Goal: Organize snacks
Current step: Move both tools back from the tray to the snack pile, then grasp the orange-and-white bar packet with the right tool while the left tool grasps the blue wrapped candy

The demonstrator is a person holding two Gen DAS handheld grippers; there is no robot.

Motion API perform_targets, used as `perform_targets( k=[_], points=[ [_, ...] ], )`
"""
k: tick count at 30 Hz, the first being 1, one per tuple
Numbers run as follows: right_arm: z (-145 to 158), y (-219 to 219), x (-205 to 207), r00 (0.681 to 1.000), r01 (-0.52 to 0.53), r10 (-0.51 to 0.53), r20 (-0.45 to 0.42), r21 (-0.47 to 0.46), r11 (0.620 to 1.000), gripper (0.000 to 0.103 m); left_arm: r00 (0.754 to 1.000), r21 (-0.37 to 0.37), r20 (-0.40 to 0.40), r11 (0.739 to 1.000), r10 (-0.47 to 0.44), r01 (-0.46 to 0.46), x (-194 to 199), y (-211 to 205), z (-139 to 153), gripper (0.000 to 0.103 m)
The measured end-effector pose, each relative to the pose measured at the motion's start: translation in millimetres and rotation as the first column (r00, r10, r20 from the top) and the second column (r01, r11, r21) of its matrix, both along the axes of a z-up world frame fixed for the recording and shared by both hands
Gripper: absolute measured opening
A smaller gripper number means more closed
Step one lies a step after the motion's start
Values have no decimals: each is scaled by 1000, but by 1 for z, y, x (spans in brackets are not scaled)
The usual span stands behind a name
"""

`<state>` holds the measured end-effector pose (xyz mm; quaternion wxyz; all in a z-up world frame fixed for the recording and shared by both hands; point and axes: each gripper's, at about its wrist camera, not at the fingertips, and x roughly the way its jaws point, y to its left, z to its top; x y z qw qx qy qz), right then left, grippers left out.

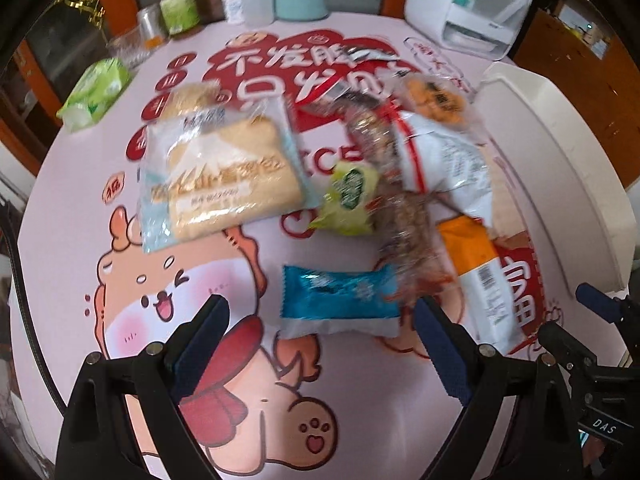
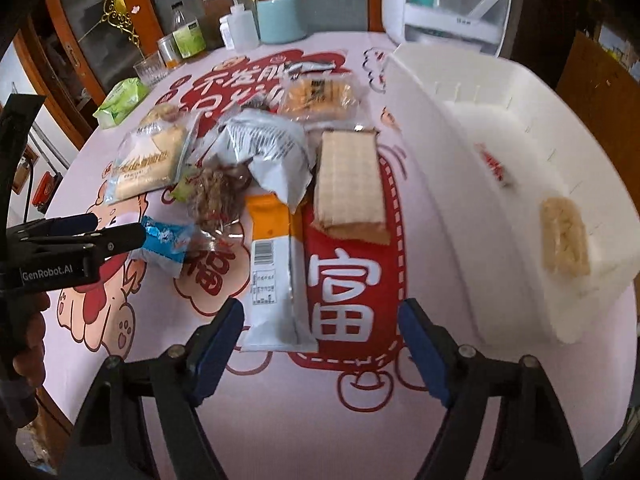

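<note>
A pile of wrapped snacks lies on the printed tablecloth. My left gripper (image 1: 320, 320) is open, its jaws either side of a blue packet (image 1: 340, 300); the packet also shows in the right wrist view (image 2: 166, 242) beside the left gripper's fingers (image 2: 120, 240). Beyond are a bread pack (image 1: 224, 172), a green packet (image 1: 350, 196) and a clear nut-bar wrapper (image 1: 404, 216). My right gripper (image 2: 320, 332) is open and empty, just short of an orange-white pack (image 2: 270, 268) and a wafer pack (image 2: 350, 184). The white bin (image 2: 448, 200) at right holds a rice cracker bar (image 2: 564, 240) and a small red sweet (image 2: 494, 166).
Bottles, a glass, a teal canister (image 2: 278, 16) and a green tissue pack (image 2: 120, 102) stand along the table's far left edge. A white appliance (image 2: 448, 4) stands behind the bin. A silver-white bag (image 2: 272, 152) and a biscuit pack (image 2: 320, 98) lie mid-pile.
</note>
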<state>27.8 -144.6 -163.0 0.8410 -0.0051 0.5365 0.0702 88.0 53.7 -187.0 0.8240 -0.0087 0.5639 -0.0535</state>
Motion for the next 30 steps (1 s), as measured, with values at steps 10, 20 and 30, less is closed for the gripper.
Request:
perform_targets(
  k=[10, 20, 30],
  points=[
    [-17, 30, 15, 996, -78, 79, -44, 18, 997, 72, 997, 25, -50, 998, -56, 57, 9, 17, -24, 93],
    [-37, 33, 21, 992, -80, 81, -99, 14, 997, 72, 874, 132, -81, 864, -479, 486, 18, -11, -29, 93],
    [-42, 37, 25, 991, -87, 84, -103, -19, 996, 54, 690, 235, -144, 653, -710, 721, 24, -39, -45, 92]
  ],
)
